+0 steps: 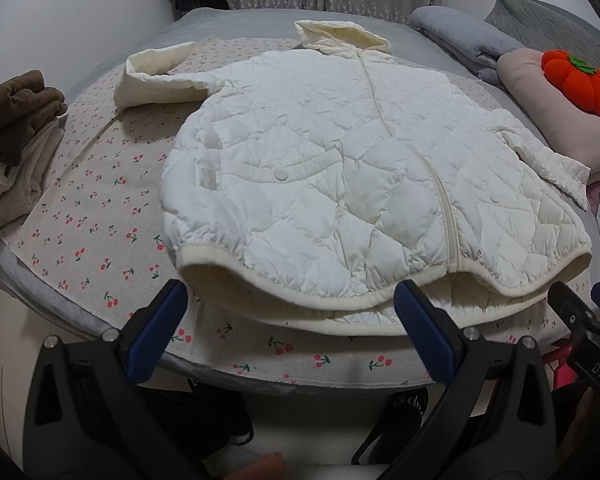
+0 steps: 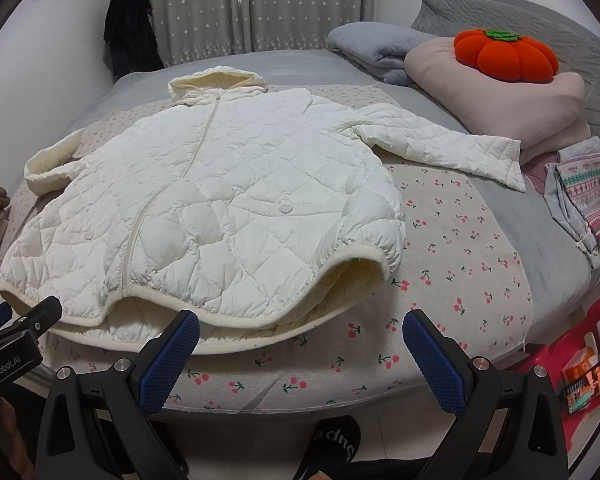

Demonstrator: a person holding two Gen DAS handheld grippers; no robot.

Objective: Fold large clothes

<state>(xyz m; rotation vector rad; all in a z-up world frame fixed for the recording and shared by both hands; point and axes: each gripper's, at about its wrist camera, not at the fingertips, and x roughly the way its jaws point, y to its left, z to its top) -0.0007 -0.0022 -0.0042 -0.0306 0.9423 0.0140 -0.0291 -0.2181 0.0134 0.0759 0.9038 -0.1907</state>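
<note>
Quilted white jacket (image 1: 340, 168) flat on cherry-print blanket (image 1: 100, 216); hood (image 1: 342, 36) puffy

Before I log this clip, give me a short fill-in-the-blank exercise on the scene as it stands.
1. The white quilted hooded jacket lies flat with its front zip ____.
2. The orange pumpkin-shaped cushion rests on a folded ____ blanket.
3. The mat under the jacket is printed with small red ____.
4. The jaws of the left gripper and the right gripper are ____.

Missing words: closed; pink; cherries; open
</note>
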